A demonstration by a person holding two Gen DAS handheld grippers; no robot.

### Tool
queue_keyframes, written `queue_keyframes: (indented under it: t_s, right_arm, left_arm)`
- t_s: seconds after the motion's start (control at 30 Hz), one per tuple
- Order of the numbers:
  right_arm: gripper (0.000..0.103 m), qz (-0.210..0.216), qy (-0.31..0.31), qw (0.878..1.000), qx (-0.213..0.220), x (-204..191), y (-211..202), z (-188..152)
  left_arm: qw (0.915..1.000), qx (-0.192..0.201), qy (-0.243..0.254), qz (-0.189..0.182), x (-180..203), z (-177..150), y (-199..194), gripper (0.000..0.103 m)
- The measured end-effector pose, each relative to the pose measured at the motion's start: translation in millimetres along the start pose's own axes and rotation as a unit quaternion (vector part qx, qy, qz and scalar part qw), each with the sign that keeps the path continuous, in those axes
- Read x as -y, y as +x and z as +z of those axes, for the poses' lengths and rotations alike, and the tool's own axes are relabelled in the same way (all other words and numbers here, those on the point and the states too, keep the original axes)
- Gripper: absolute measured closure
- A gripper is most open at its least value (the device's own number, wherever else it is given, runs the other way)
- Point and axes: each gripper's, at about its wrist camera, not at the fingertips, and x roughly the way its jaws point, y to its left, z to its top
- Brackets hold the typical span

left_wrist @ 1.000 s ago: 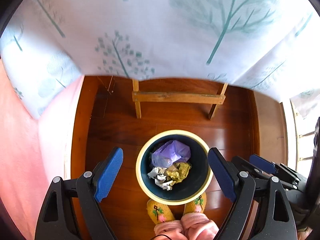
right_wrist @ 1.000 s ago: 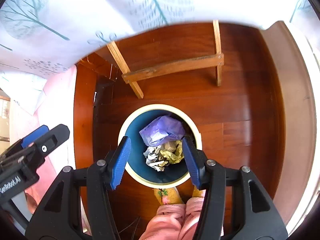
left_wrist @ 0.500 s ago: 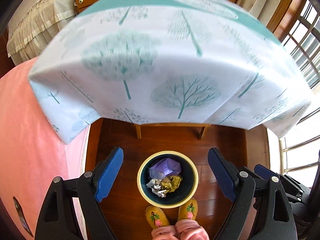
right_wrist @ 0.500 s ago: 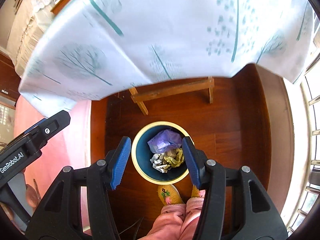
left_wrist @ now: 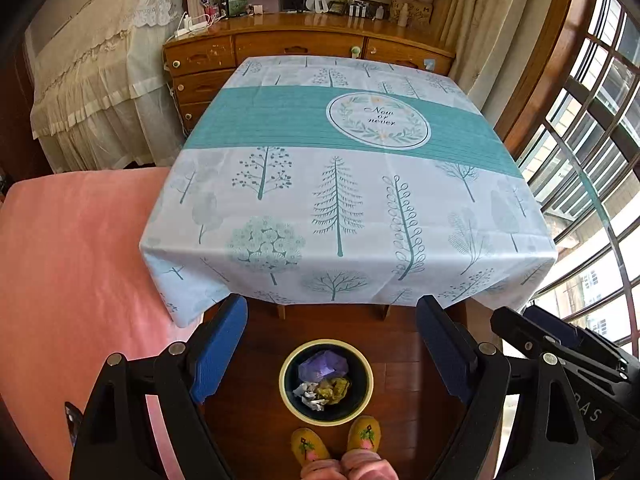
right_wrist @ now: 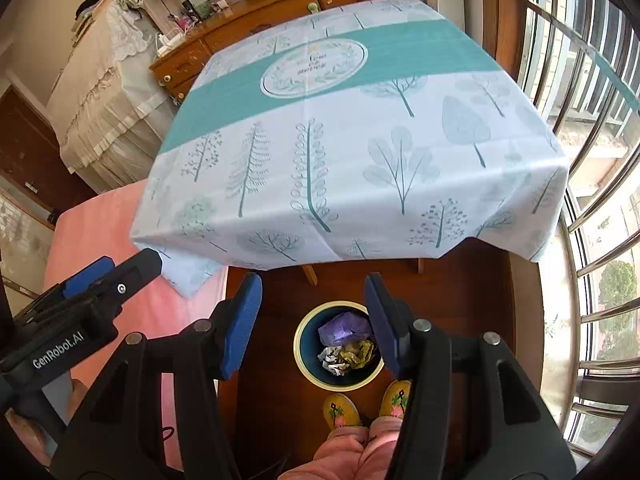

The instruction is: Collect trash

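- Left wrist view: the left gripper (left_wrist: 332,348) has its blue-padded jaws spread wide with nothing between the pads.
- Far below them, on the dark wooden floor (left_wrist: 400,336), stands the round dark-blue waste bin with a cream rim (left_wrist: 285,384).
- Inside the bin lie a crumpled purple plastic bag (left_wrist: 323,364), a white paper scrap (left_wrist: 308,394) and a yellow-green wrapper (left_wrist: 335,389), all touching.
- A person's yellow embroidered slippers (left_wrist: 310,446) stand just at the bin's near rim.
- Beyond the bin, the table under a white cloth with teal tree prints (left_wrist: 340,200) has a bare top.
- A pink bedspread (left_wrist: 72,260) lies to the left; the right gripper's black body (left_wrist: 560,344) shows at the right edge.
- Right wrist view: the right gripper (right_wrist: 312,320) has its jaws about half apart, holding nothing.
- The bin (right_wrist: 298,344) sits on the floor below, between the jaws in the picture, partly hidden by the right pad.
- The purple bag (right_wrist: 344,328) and wrapper (right_wrist: 358,354) lie inside.
- The left gripper (right_wrist: 96,280) shows at the left, over the bedspread.
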Motion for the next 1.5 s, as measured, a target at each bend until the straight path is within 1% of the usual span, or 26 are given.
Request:
queue_keyframes:
  t_s: [0.13, 0.3, 0.53, 0.87, 1.5]
  right_arm:
    - [0.053, -0.004, -0.005, 1.000, 0.013, -10.7, -33.1, 13.9]
    - [0.053, -0.006, -0.005, 1.000, 0.018, -16.6, -52.8, 19.7]
    - [0.053, -0.007, -0.008, 1.000, 0.023, -18.6, -53.7, 22.3]
    - [0.053, -0.007, -0.017, 0.999, 0.029, -29.2, -53.7, 27.7]
    - [0.053, -0.009, -0.014, 0.999, 0.028, -30.4, -53.6, 28.0]
  left_arm:
    - [1.0000, 0.007, -0.003, -0.001, 7.8, 7.9, -27.1, 0.015]
    - [0.9999, 0.016, 0.005, 0.005, 12.8, 14.6, -44.1, 0.015]
    - [0.9999, 0.012, -0.005, 0.011, 9.2, 22.8, -47.0, 0.015]
    - [0.9998, 0.014, -0.005, 0.016, 0.9, 28.3, -44.5, 0.015]
    - [0.9998, 0.008, -0.007, 0.018, -3.0, 25.9, -45.8, 0.015]
